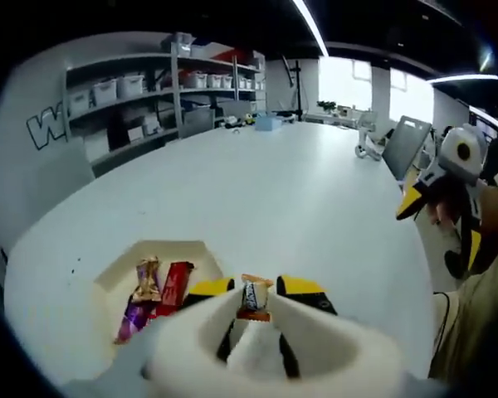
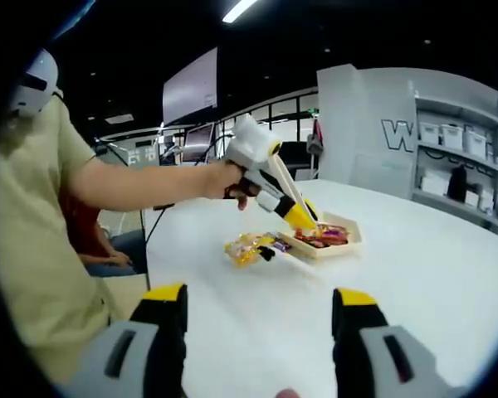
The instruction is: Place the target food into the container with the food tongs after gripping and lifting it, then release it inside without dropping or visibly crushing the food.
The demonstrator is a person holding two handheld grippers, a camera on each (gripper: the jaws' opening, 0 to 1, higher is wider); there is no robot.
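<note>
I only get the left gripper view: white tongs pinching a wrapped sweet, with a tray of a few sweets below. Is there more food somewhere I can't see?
Observer: Yes. In the right gripper view, a small heap of yellow-wrapped sweets lies on the table beside the tray.
Operator: And that other gripper off to my right, is it holding anything?
Observer: No. The right gripper has its jaws apart with nothing between them.
Operator: Is anyone else around?
Observer: A person in red sits behind the one holding the grippers.
</note>
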